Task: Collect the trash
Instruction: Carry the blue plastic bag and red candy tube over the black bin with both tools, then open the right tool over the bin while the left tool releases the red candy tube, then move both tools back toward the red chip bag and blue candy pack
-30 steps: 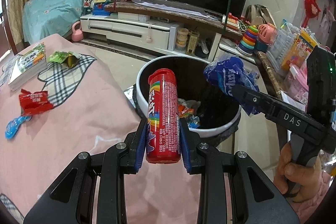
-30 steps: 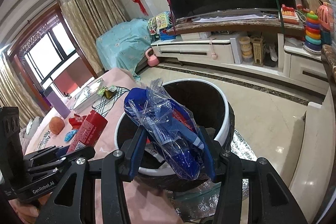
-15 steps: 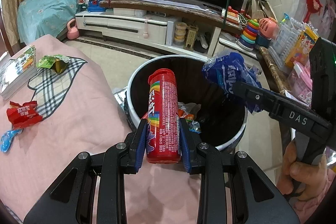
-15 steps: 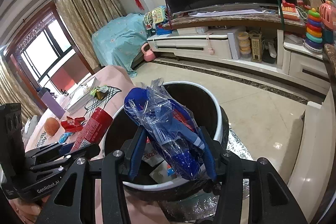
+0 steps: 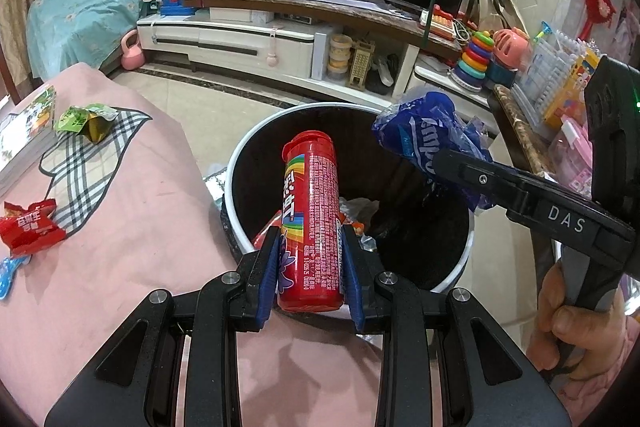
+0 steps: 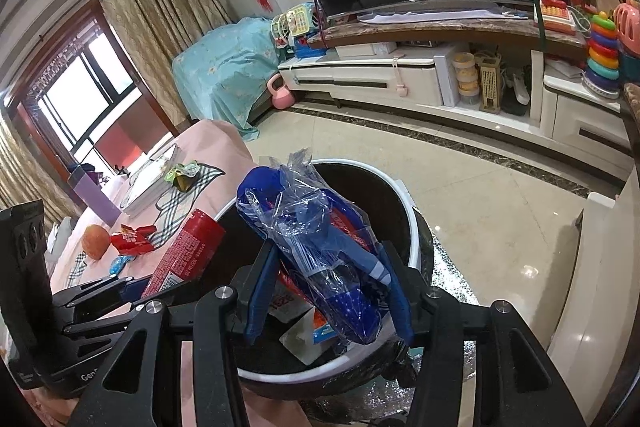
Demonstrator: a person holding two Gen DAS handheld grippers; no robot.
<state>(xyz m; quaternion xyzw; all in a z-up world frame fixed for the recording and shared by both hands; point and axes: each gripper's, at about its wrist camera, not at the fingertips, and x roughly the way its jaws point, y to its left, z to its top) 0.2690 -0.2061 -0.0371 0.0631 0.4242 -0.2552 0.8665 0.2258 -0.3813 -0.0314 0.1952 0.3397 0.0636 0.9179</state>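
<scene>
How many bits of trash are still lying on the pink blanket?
3 that show: a green wrapper by the books, a red wrapper nearer the edge, and a blue wrapper just below it. More may lie out of view.

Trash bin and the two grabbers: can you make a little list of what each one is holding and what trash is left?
left gripper: shut on red candy tube
right gripper: shut on blue plastic bag
trash bin: below both items, wrappers already inside
pink cloth: red wrapper, green wrapper, blue wrapper lying on it
next step, probably: let go over the bin
</scene>
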